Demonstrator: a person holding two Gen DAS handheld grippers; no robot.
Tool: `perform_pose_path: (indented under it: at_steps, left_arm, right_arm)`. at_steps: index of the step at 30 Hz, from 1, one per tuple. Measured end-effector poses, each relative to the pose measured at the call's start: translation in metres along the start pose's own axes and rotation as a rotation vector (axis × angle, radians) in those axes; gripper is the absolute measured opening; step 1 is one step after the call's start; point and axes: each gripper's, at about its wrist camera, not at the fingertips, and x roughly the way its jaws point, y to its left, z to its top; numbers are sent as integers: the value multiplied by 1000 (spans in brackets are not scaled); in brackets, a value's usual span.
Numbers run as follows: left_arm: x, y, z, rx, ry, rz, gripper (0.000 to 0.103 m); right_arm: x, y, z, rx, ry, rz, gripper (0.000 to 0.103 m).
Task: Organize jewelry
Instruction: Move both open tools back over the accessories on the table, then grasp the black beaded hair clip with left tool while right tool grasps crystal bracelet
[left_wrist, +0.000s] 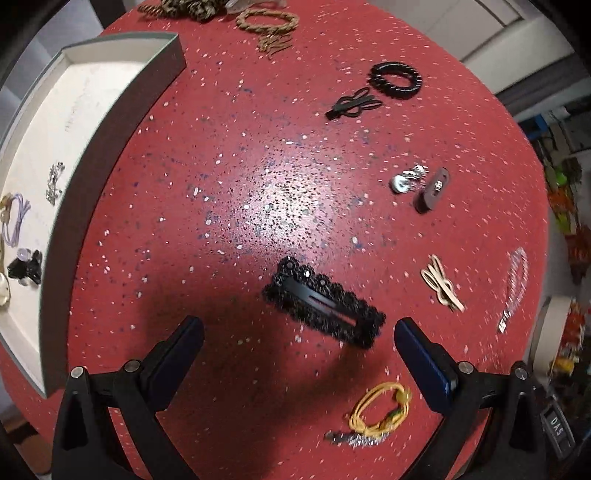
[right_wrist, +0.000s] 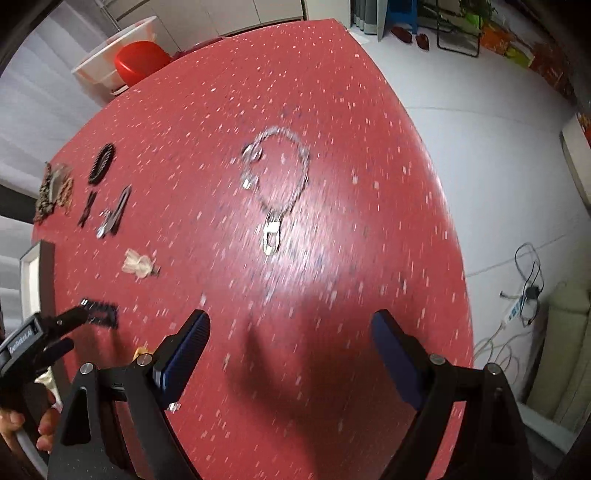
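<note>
My left gripper (left_wrist: 299, 328) is open and empty, just above the red table, with a black lace hair clip (left_wrist: 325, 301) lying between and just ahead of its fingertips. A grey tray (left_wrist: 110, 155) with a white inside sits at the left and holds a silver chain (left_wrist: 54, 182), a purple cord (left_wrist: 16, 218) and a black piece (left_wrist: 26, 267). My right gripper (right_wrist: 291, 325) is open and empty over bare table. A silver chain bracelet with a tag (right_wrist: 277, 177) lies ahead of it. The left gripper (right_wrist: 55, 328) shows at the far left there, by the black clip (right_wrist: 101, 314).
Loose on the table: a black spiral tie (left_wrist: 397, 79), a black clip (left_wrist: 352, 105), a silver piece (left_wrist: 408, 179), a dark barrette (left_wrist: 432, 190), a cream tie (left_wrist: 441, 282), a beaded bracelet (left_wrist: 515, 284), a yellow cord (left_wrist: 380, 411), brown rope bands (left_wrist: 267, 20). A white bowl (right_wrist: 114, 59) stands beyond the table.
</note>
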Motion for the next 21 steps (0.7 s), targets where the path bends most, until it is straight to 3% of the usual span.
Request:
perform_pose_path:
  at_steps: [6, 15, 21]
  left_arm:
    - [12, -4, 1, -84, -9, 56, 103]
    - [19, -20, 4, -101, -31, 135, 103]
    - [21, -39, 4, -89, -32, 178, 100]
  right_arm:
    - [18, -2, 32, -7, -27, -21, 91]
    - [43, 14, 63, -62, -47, -33, 91]
    - [50, 29, 73, -109, -60, -85, 91]
